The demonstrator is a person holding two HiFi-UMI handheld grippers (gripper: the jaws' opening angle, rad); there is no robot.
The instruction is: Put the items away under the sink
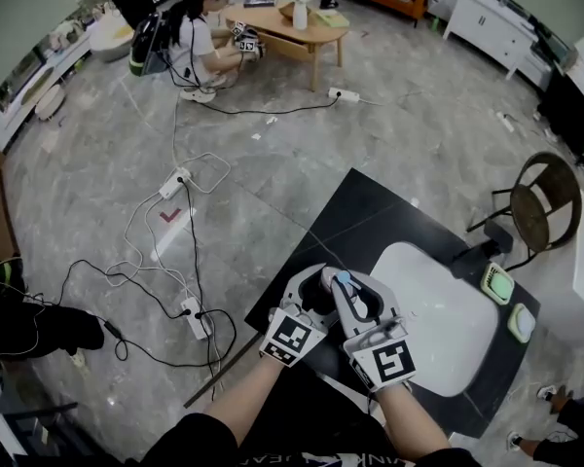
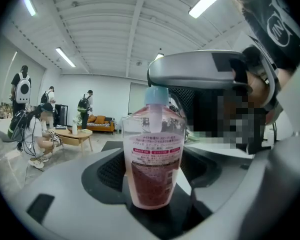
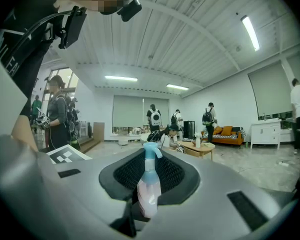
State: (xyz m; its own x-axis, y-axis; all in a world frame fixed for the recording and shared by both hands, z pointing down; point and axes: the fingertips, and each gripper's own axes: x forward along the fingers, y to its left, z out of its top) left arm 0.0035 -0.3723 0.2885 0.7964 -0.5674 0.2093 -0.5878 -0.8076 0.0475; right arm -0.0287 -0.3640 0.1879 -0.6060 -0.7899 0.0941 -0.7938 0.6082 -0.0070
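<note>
A clear bottle of pink liquid with a pale blue pump top stands upright between the jaws of my left gripper. Those jaws stand wide, with a gap on each side of the bottle. The same bottle shows edge-on in the right gripper view, and my right gripper is shut on its narrow sides. In the head view both grippers meet tip to tip over the near left corner of the black counter, left gripper and right gripper, with the blue cap between them.
A white sink basin is set in the counter to the right, with two green dishes at its far edge. A round-backed chair stands beyond. Power strips and cables lie on the floor at left. A person crouches by a wooden table.
</note>
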